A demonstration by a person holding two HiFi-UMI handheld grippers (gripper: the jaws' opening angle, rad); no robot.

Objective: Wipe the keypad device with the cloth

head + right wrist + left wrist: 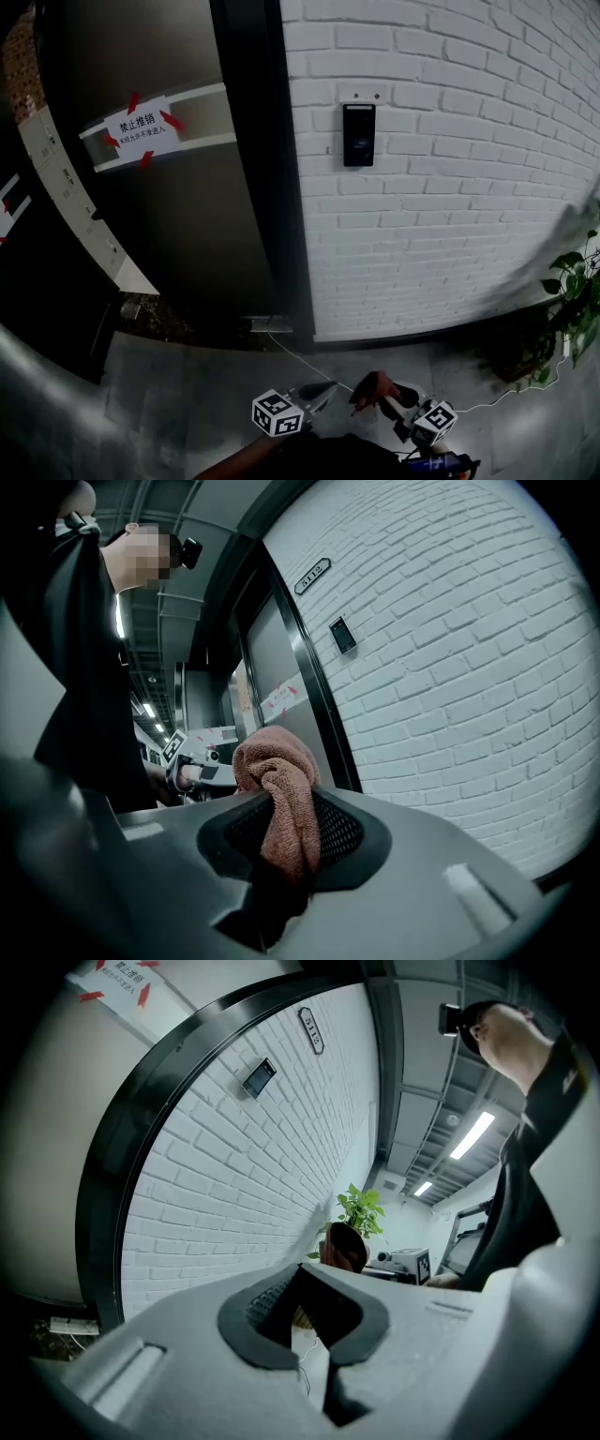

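The keypad device (358, 134) is a black upright panel on the white brick wall, well above and ahead of both grippers. It also shows small in the left gripper view (258, 1076) and the right gripper view (342, 635). My right gripper (286, 808) is shut on a reddish-brown cloth (279, 799) that bunches up above the jaws. In the head view the cloth (375, 386) sits low near the frame's bottom edge. My left gripper (302, 1279) is shut with nothing in it, and is low in the head view (317, 394), beside the right one.
A black door frame (258, 169) stands left of the keypad, beside a glass door bearing a taped paper notice (141, 128). A potted plant (574, 291) is at the right by the wall. A white cable (300, 361) runs across the grey floor. A number plate (311, 576) hangs above the keypad.
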